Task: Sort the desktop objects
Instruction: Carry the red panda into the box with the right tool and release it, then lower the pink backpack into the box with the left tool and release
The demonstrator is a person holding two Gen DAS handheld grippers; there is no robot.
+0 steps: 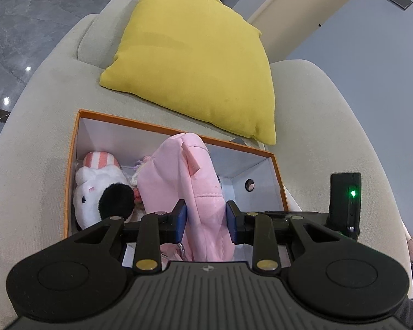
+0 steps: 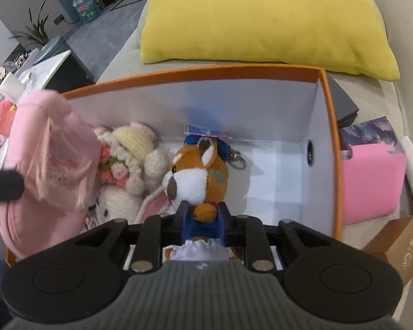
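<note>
Both claws grip: left claw [image 1: 205, 221] on pink plush [image 1: 184, 181], right claw [image 2: 201, 220] on fox plush [image 2: 198, 176]; lower them into the orange box [image 2: 331, 148] w/o crushing, then release.

A plump yellow velvet cushion [image 1: 191, 57] rests on a beige fabric sofa [image 1: 35, 148], filling the twelve o'clock area. At ten o'clock in the right wrist view, a blue water jug [image 2: 83, 4] stands beside a spiky green houseplant [image 2: 35, 27].
</note>
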